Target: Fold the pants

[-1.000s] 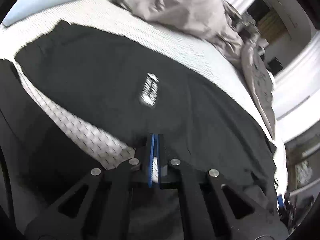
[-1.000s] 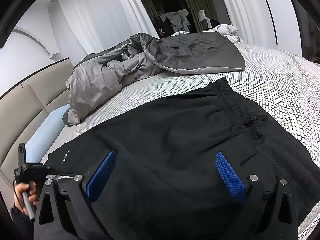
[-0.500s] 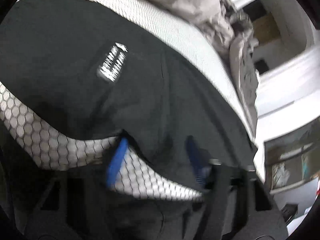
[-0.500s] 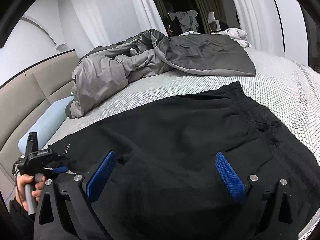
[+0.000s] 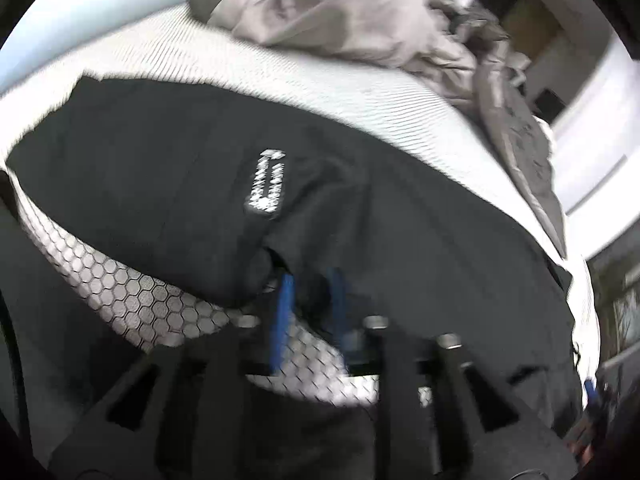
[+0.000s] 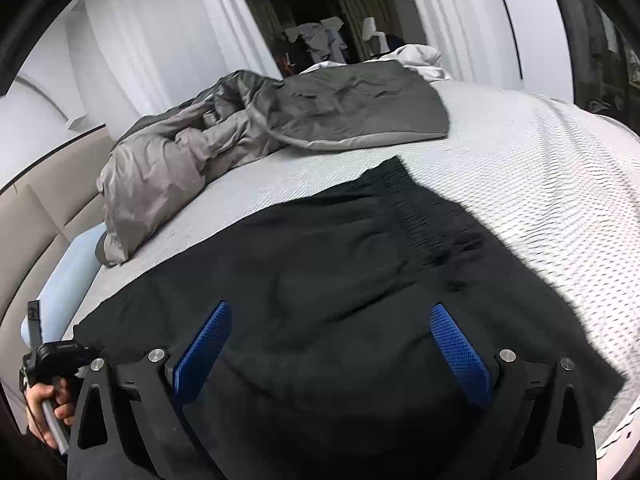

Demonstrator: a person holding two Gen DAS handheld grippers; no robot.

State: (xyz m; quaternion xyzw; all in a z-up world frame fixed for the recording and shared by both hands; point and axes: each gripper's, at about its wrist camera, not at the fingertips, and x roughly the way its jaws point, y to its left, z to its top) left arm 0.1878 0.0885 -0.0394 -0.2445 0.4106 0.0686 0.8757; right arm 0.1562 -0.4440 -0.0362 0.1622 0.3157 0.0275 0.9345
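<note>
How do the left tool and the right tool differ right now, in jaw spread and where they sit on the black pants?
The left tool has its jaws only narrowly apart after just opening; the right tool stands wide open. The left sits at the edge of the black pants, a fold of fabric loose between its pads; the right hovers above the pants' middle, gripping nothing. Both have blue pads and point down at the bed.

You worked at a bed (image 6: 520, 152) with a honeycomb-patterned cover. A padded beige headboard (image 6: 44, 216) stood at its left. White curtains (image 6: 160, 40) hung behind the bed.
</note>
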